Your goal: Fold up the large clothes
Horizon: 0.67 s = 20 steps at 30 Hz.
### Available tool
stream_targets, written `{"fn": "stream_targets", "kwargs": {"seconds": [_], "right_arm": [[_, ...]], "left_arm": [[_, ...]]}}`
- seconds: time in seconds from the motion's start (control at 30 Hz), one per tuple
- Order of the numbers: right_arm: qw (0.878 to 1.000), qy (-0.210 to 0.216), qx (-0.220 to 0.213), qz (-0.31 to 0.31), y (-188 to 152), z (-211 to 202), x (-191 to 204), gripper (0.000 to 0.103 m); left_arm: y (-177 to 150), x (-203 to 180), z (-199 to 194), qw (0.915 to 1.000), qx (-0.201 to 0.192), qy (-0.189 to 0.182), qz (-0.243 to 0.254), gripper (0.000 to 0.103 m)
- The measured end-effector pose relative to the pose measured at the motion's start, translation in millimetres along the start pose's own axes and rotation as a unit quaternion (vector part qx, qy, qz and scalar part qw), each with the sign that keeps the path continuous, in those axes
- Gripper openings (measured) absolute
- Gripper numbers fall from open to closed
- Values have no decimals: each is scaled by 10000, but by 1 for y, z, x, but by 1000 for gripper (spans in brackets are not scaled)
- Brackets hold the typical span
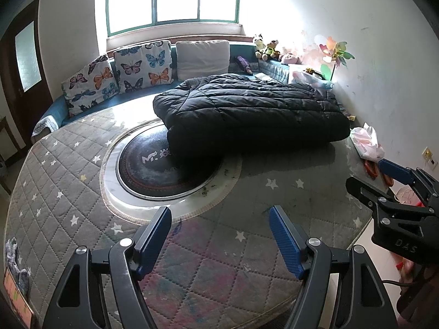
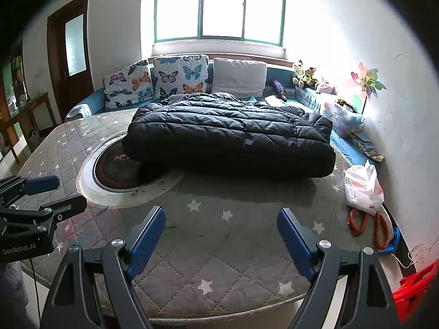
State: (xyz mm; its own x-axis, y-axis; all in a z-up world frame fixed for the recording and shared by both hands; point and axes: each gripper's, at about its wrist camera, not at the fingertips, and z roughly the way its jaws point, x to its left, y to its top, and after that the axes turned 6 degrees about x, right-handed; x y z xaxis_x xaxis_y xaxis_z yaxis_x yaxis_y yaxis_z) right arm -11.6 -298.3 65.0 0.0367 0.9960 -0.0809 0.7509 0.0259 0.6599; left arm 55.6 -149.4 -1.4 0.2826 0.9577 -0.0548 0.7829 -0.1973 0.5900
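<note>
A black quilted down jacket lies folded in a thick bundle on the far half of a round table under a grey starred quilted cover. It also shows in the right wrist view. My left gripper is open and empty, held over the near edge of the table, well short of the jacket. My right gripper is open and empty too, over the near edge to the right. Each gripper shows in the other's view: the right one, the left one.
A dark round insert sits in the table centre, partly under the jacket. A white plastic bag and orange-handled scissors lie at the right rim. A blue bench with butterfly cushions runs behind. A red stool stands low right.
</note>
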Motion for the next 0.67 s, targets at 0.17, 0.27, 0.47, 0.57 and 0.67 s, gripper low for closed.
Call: {"fn": "stream_targets", "kwargs": {"seconds": [0.17,0.27,0.47,0.57,0.67], "right_arm": [[10000,-6,46,-29,0,2,1,91],[10000,1,75,-54,-1,4,3,91],[9999,24,106,-107,-2,8,10,91],[9998,41,121,-135,-1,9,15,91],[9998,86,124,-142,-3,10,19,91]], "left_arm": [[-1,-1,1,10000,-3,-8,1,78],[-1,-1,1,10000,-4,-27,18,78],[-6,-3,1,9999,-100,-20,71,78],[-8,-2,1,9998,-146,53,82,78],[-9,-1,3,9999,-133,80,76,78]]}}
